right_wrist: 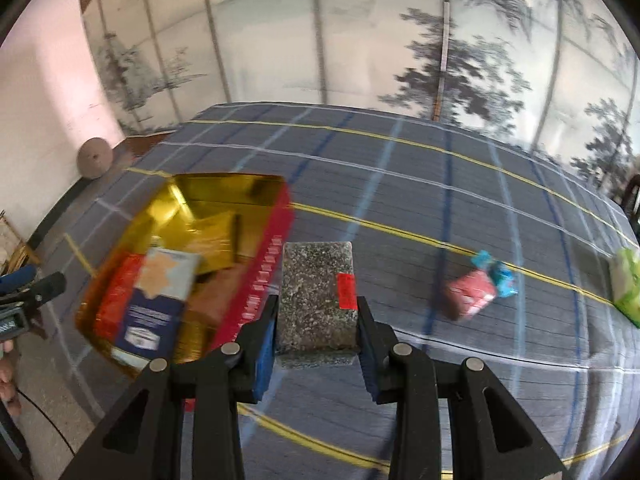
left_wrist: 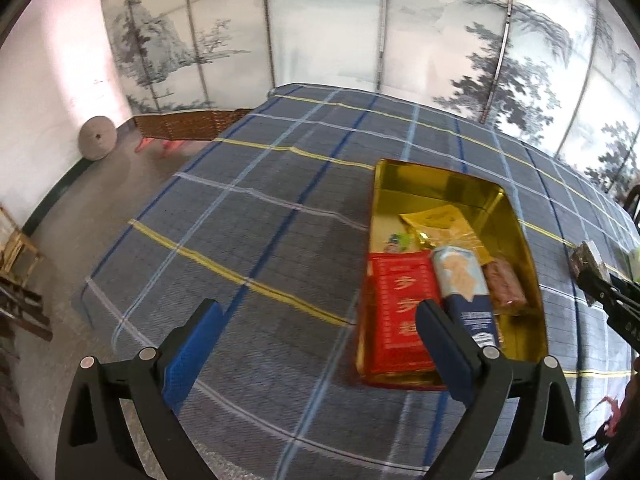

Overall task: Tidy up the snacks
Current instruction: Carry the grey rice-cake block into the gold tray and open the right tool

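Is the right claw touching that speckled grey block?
Touching. The right wrist view shows the right claw with both pads pressed against the speckled block's sides.

From my left wrist view, my right gripper (left_wrist: pixel 588 276) enters at the right edge; only its tip and the dark speckled packet (left_wrist: pixel 585 261) in it show, the rest is cut off. My left gripper's right finger (left_wrist: pixel 444 344) covers the near end of the blue-and-white snack box (left_wrist: pixel 460 276) inside the gold-lined rectangular tin (left_wrist: pixel 520 236).

From my right wrist view, motion blur smears that tin and its contents; print on the boxes cannot be read. The pink wrapped snack (right_wrist: pixel 470 292) and the turquoise wrapper (right_wrist: pixel 496 272) touching it are blurred. The pale green packet (right_wrist: pixel 628 284) is cut by the right edge. The left gripper (right_wrist: pixel 28 284) shows partly at the left edge.
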The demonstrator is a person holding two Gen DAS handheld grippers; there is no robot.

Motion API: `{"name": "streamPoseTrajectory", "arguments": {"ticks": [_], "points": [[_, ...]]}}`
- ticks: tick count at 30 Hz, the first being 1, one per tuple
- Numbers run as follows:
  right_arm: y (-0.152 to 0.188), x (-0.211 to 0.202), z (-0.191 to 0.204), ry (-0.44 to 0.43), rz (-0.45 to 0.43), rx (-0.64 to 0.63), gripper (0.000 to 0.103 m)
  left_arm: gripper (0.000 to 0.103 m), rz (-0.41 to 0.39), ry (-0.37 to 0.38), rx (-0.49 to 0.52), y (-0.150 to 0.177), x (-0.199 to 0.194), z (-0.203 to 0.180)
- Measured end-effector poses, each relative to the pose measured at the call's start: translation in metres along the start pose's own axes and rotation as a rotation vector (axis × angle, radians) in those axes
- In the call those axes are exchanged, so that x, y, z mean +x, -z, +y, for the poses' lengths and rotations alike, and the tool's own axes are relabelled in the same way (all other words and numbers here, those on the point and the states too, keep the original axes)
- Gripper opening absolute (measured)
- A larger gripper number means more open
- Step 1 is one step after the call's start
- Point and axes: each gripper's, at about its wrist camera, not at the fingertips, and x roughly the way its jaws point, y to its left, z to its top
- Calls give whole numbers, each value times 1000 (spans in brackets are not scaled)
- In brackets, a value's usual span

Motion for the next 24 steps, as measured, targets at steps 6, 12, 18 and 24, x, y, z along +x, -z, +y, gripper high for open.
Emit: {"name": "streamPoseTrajectory", "arguments": {"ticks": [6,12,18,24], "points": [[-2,7,43,-55,11,-71,36,96,11,-35,-18,5,1,16],[2,18,67,-70,35,-130,36,96,24,-55,-31,9,3,28],[4,28,81,-59,56,-168,36,96,37,-63,-43,11,6,35],[6,42,89,-49,82,-182,36,96,43,-64,-41,13,7,37]]}}
